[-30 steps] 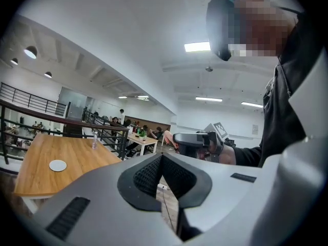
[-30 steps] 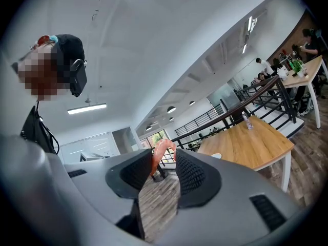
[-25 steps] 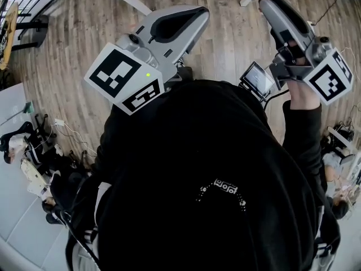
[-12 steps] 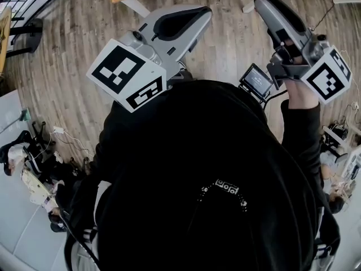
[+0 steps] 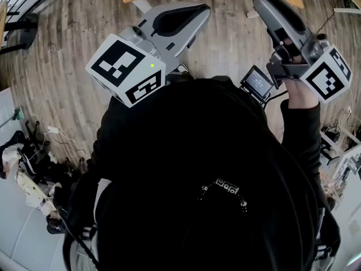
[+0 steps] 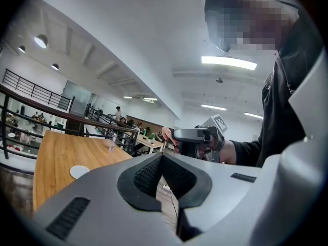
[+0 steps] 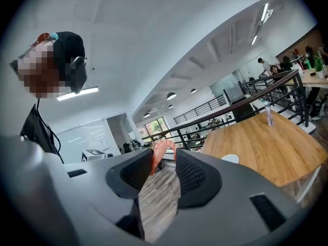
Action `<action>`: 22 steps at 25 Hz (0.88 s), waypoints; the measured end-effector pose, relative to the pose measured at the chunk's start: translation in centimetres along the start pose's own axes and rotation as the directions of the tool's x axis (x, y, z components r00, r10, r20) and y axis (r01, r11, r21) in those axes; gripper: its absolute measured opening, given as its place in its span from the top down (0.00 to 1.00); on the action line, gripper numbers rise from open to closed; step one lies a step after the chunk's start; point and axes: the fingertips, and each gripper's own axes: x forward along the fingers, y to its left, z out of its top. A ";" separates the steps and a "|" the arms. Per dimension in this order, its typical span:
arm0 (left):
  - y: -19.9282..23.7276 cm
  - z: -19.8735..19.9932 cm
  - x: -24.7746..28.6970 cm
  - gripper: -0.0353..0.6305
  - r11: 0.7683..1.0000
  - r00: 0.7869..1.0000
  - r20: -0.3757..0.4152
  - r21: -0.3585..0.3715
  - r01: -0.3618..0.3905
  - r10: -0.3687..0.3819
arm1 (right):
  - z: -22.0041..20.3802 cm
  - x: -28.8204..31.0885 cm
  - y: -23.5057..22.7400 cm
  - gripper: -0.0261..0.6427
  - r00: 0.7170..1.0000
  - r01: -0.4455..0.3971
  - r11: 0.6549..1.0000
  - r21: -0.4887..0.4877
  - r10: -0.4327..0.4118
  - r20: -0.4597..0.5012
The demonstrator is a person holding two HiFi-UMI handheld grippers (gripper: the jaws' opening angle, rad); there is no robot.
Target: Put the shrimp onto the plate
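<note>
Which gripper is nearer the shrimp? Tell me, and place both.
Right. The right gripper holds the shrimp between its fingers. The left gripper is off to one side, apart from the shrimp, its fingers closed on nothing.

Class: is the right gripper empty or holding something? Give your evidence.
Holding. The right gripper is shut on a curled pink shrimp, which its own view shows pinched between the jaw tips.
</note>
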 end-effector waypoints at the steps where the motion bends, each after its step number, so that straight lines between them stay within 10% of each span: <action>1: 0.5 0.0 -0.3 0.95 1.000 1.000 0.007 -0.009 -0.005 0.005 | -0.1 0.7 0.0 0.73 1.000 -0.003 1.000 -0.002 0.002 -0.014; 22: 8.8 1.5 -0.8 0.95 0.983 0.984 0.020 -0.060 -0.174 0.175 | 3.5 10.1 -3.6 0.73 0.984 -0.166 0.986 0.006 0.166 -0.060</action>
